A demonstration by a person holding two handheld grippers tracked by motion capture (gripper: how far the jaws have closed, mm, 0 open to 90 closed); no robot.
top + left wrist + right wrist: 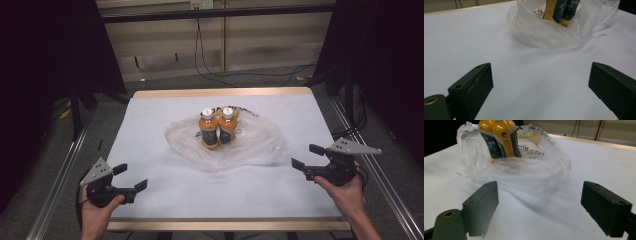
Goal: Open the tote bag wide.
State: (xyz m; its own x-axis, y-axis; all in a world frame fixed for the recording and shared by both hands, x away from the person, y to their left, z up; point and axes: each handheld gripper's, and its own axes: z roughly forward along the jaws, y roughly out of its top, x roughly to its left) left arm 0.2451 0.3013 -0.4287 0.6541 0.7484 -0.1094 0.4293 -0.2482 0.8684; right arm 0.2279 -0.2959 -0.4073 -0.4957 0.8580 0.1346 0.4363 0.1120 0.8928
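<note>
Two orange drink bottles w/ white caps are seen upright, touching side by side, inside a crumpled clear plastic bag spread low around them on the white-covered table; the bag is ahead of both grippers, between them, well apart from each.

The left gripper is held at the near left corner of the table, jaws spread wide w/ nothing between them; in the left gripper view only bare white surface is seen between the jaws, the bag lying ahead and slightly to the right, the bottles' dark labels cut off at the top edge.

The right gripper is held at the near right side, jaws likewise spread wide and empty; in the right gripper view the bag is seen ahead and to the left of centre, its nearest folds just beyond the left jaw tip, the bottles standing at its far left; printing on the bag behind the bottles is too blurred to be read, poss. lettering.

Both grippers are pointed inward toward the bag; neither is touching it.
</note>
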